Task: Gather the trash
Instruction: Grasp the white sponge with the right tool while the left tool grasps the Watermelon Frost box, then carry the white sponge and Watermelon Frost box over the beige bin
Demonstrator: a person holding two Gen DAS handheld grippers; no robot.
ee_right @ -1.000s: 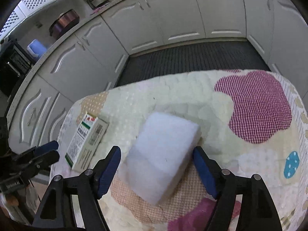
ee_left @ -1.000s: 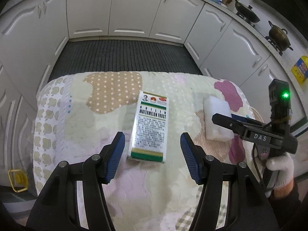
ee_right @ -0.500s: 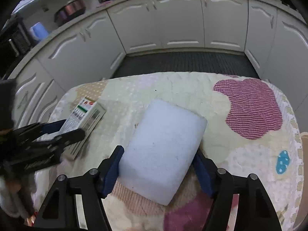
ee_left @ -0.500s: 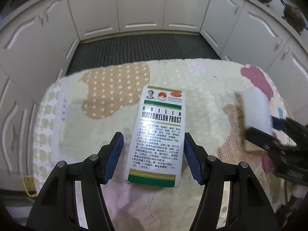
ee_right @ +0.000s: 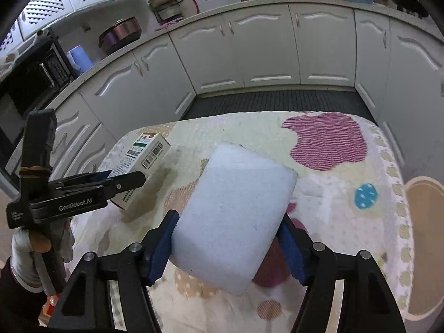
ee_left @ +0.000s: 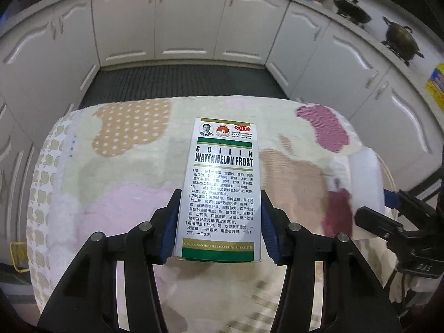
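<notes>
The left gripper (ee_left: pixel 219 227) pinches a Guilin Watermelon Frost box (ee_left: pixel 222 188); beside it, the right gripper (ee_right: pixel 227 245) clamps a white foam block (ee_right: pixel 233 216) over a patchwork quilt (ee_right: pixel 333 194), white kitchen cabinets (ee_left: pixel 191 19) beyond.

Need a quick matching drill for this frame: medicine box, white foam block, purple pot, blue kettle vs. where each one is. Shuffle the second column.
Things:
1. medicine box
2. white foam block
3. purple pot
4. blue kettle

Places:
A. on the counter beside the microwave
B. between the right gripper pads
C. between the left gripper pads
D. on the counter, further along

Pairs: 1-C, 2-B, 3-D, 4-A
</notes>
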